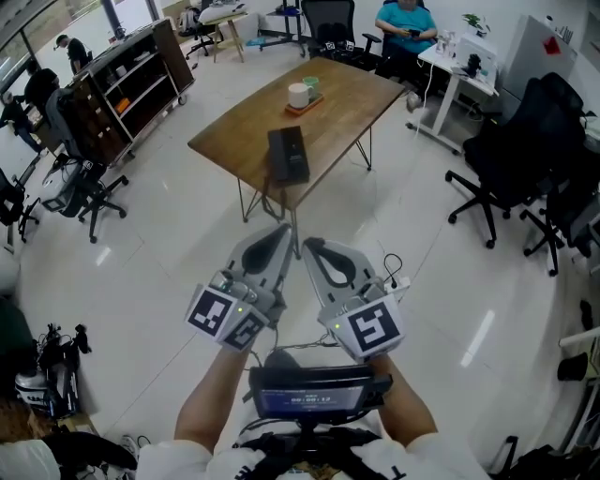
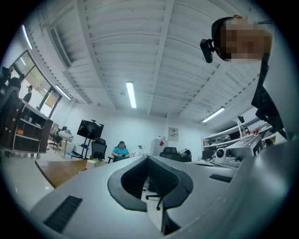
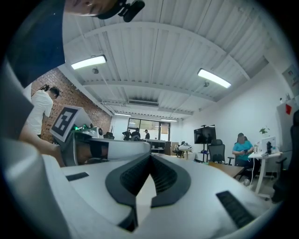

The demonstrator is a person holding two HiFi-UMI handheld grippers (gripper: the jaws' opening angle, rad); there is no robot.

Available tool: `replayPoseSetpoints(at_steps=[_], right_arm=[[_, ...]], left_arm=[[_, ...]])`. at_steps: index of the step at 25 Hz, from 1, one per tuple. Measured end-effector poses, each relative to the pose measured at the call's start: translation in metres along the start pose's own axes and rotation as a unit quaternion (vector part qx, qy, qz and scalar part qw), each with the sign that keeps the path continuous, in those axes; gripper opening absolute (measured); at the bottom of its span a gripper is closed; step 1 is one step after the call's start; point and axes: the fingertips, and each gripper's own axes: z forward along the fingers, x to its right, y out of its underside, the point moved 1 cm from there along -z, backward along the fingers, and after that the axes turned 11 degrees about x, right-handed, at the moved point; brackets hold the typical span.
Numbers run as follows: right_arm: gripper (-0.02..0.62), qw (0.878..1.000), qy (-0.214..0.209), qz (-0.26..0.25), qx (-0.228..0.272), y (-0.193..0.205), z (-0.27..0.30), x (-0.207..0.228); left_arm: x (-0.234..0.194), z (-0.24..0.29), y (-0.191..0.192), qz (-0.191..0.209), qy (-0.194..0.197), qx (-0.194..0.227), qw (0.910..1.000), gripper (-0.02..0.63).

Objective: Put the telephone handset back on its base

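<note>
A black telephone [image 1: 289, 155] lies near the front end of a wooden table [image 1: 244, 127] some way ahead of me. From here I cannot tell the handset from the base. I hold both grippers close to my body, well short of the table, side by side and tips pointing forward. My left gripper [image 1: 279, 232] is shut with nothing in it, and its closed tips [image 2: 148, 158] point up into the room. My right gripper [image 1: 311, 246] is also shut and empty, its pads meeting at the tip [image 3: 150, 157]. The telephone shows in neither gripper view.
A white cup [image 1: 299, 95] and a green cup sit on a tray at the table's far end. Black office chairs [image 1: 506, 164] stand to the right and a dark shelf unit [image 1: 127, 84] to the left. A seated person [image 1: 409, 23] is behind the table. White floor lies between me and the table.
</note>
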Motion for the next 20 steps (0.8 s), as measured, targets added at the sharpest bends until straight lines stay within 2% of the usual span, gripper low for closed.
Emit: replayPoseSetpoints(at_steps=[9,20], right_arm=[[-0.003,1.0,0.004,0.0,0.004,-0.002,-0.001,-0.013],[-0.003,1.0,-0.005,-0.001,0.001,0.001,-0.004,-0.035]], left_arm=[[0.009,-0.008,-0.002,0.028,0.018,-0.013,0.9994,-0.008],[0.014,-0.029,-0.007,0.034,0.018,-0.015,0.9991,-0.008]])
